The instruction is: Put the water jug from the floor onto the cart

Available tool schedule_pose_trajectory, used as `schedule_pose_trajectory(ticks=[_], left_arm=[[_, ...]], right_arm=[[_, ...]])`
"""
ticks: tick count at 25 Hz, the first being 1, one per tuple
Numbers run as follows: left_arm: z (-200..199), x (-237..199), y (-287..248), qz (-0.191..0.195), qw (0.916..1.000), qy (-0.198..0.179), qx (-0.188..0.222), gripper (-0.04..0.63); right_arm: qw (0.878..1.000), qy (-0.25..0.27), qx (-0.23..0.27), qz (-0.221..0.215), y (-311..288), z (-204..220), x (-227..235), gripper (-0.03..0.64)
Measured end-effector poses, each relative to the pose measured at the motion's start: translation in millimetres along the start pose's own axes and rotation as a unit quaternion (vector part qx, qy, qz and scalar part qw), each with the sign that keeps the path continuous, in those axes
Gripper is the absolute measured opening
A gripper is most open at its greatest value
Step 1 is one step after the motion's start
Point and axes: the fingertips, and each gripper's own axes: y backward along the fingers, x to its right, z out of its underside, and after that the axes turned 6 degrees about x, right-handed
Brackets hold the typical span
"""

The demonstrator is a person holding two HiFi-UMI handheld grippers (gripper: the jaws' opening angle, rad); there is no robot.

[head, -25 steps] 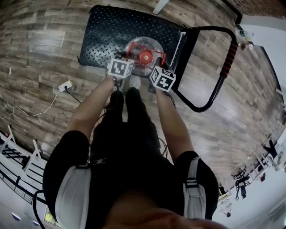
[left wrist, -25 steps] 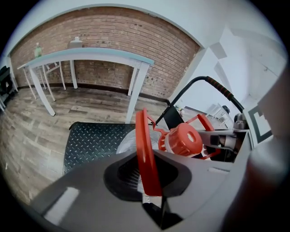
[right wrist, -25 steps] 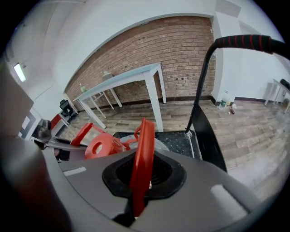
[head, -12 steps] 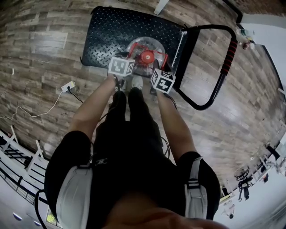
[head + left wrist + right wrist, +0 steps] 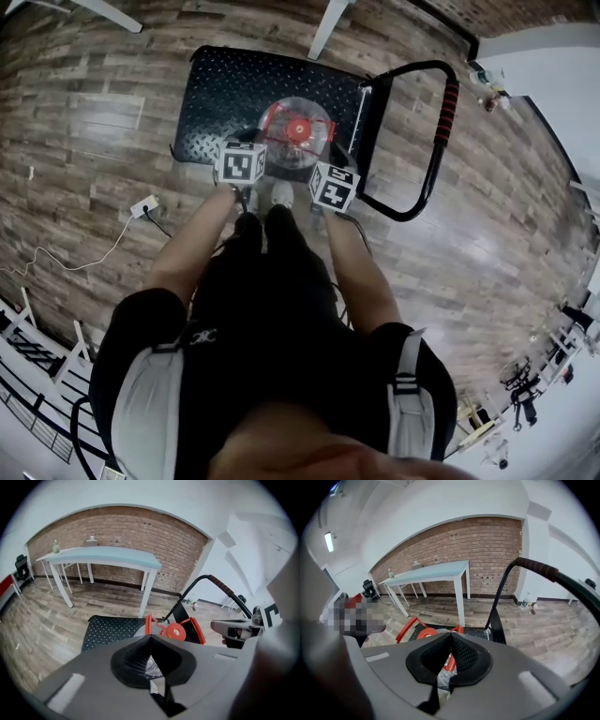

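We lift clear of the water jug (image 5: 298,131), now standing on the cart (image 5: 225,84): left gripper (image 5: 150,638) shut empty, right gripper (image 5: 451,634) closing on nothing. The job looks done.

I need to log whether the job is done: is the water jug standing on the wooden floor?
No, in the head view the water jug stands on the black deck of the cart.

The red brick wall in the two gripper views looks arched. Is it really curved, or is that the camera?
The camera: in the left gripper view the wide-angle lens bows the red brick wall and blackens the corners; the right gripper view bends it likewise; the head view warps the wooden plank floor around the edges.
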Motion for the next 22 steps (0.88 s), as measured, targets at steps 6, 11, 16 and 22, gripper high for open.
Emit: schedule_pose_trajectory(ticks=[6, 11, 16, 22], left_arm=[[-38, 15, 34, -0.003, 0.9988, -0.018, 0.046, 0.002], [-54, 22, 62, -0.003, 0.9975, -0.004, 0.070, 0.002], [-65, 28, 79, 0.005, 0.9965, -0.024, 0.080, 0.002], [-85, 35, 87, 0.026, 0.9941, -0.005, 0.105, 0.002]], right_arm=[[0.999, -0.017, 0.030, -0.014, 26, -31, -10, 0.012], [0.997, -0.038, 0.055, -0.025, 46, -54, -21, 0.012], [0.996, -0.049, 0.068, -0.014, 60, -69, -25, 0.011], [0.993, -0.067, 0.090, -0.041, 69, -87, -28, 0.011]])
